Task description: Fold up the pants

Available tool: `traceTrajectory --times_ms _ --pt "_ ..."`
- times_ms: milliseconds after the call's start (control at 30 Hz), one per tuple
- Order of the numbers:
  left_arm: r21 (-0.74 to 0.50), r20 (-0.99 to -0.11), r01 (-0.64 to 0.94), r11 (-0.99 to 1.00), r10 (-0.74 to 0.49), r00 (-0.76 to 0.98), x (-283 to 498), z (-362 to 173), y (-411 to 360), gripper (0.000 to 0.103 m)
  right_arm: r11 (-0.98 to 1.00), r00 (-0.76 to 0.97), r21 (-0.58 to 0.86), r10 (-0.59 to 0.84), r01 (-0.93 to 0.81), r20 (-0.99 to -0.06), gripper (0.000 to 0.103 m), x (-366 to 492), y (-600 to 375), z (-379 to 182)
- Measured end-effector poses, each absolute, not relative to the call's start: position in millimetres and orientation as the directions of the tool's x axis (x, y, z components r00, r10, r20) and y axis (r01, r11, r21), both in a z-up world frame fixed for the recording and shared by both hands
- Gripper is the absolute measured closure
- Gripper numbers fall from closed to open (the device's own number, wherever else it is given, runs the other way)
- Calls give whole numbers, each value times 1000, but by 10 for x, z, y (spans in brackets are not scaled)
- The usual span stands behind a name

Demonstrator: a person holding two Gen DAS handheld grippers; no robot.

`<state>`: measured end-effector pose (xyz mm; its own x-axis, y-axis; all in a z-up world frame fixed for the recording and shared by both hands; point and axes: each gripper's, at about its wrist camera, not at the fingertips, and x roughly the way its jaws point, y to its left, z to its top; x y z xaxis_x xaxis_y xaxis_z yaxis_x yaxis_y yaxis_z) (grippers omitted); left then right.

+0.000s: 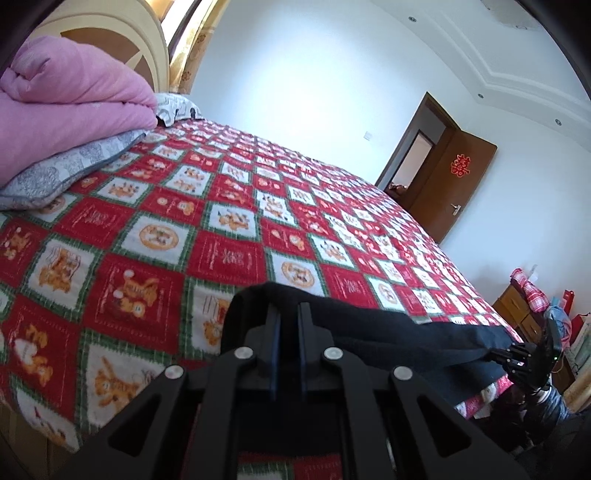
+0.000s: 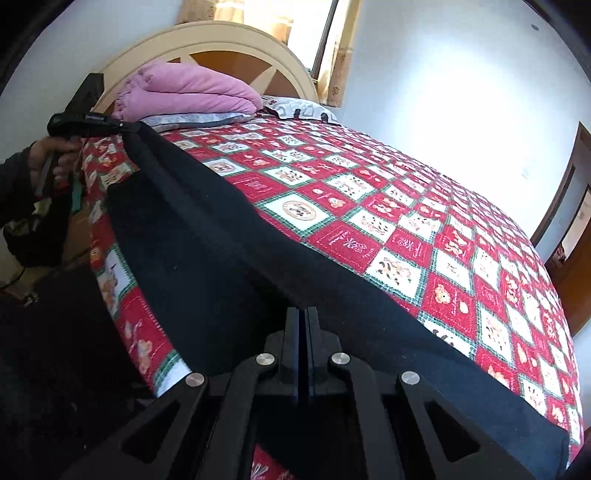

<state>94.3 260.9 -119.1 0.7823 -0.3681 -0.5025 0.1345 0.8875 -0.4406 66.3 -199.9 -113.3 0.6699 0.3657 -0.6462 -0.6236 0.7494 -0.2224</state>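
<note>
Daylight fills the room, coming in through the window (image 2: 295, 26) behind the headboard, which is blown out to near white. The white wall (image 1: 295, 92) picks up a broad bright patch with a bluish cast. The checked bedspread (image 1: 166, 221) is evenly lit, without hard shadows, though its pattern smears with motion blur toward the near edge. The black pants (image 2: 207, 236) swallow all detail, a flat dark mass. Both views bulge with fisheye distortion, straight lines curve, and black vignetting closes off the corners.
</note>
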Motion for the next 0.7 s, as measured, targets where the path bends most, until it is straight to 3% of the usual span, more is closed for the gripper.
traceTrajectory --times_ms 400,700 --pt "-449 -618 63 891 -361 699 764 -1827 2614 95 690 601 -244 338 -682 -725 101 431 -1883 -1646" --pt "-413 -625 71 908 -339 703 702 -1840 2598 95 698 578 -188 377 -691 -724 101 407 -1940 -1600"
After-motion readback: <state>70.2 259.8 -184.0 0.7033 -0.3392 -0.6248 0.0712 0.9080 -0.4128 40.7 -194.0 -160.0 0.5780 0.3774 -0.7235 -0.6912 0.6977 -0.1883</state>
